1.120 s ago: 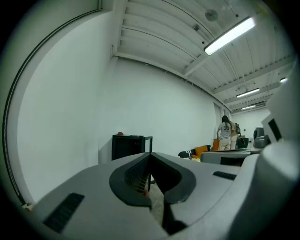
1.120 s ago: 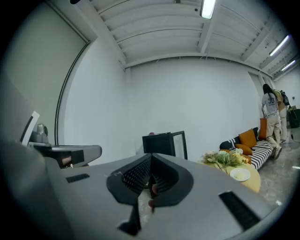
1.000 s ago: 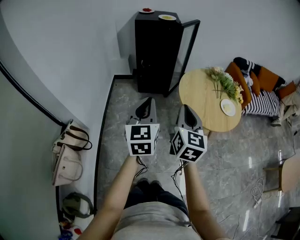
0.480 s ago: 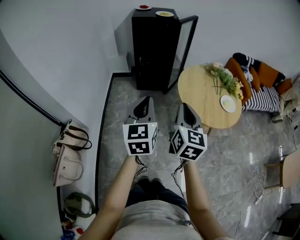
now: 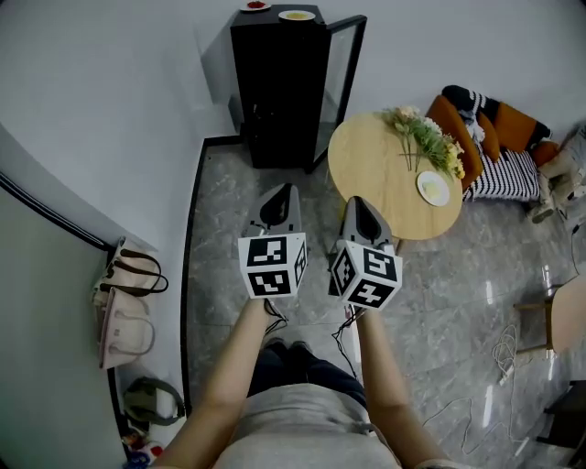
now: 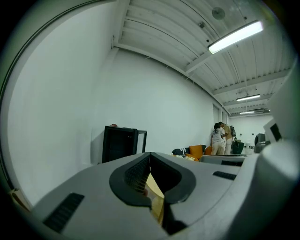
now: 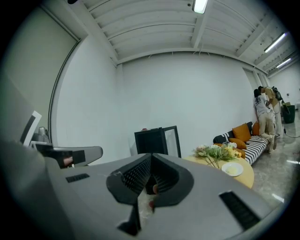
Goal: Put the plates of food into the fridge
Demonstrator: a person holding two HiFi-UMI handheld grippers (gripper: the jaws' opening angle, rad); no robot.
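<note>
**Fridge open, three plates outside it**

The fridge (image 5: 275,92) was a tall black cabinet standing upright against the white wall (image 5: 119,82). Its glass door (image 5: 341,78) stood swung open on the right-hand side, and the inside was too dark to make out. Two small plates sat side by side on its flat top: the plate with red food (image 5: 255,5) to the left and the plate with yellow food (image 5: 296,16) to the right. The third plate (image 5: 433,188), white with pale yellowish food, lay flat on the round wooden table (image 5: 375,174) near the open door, just beside a bunch of flowers (image 5: 426,142).
</note>
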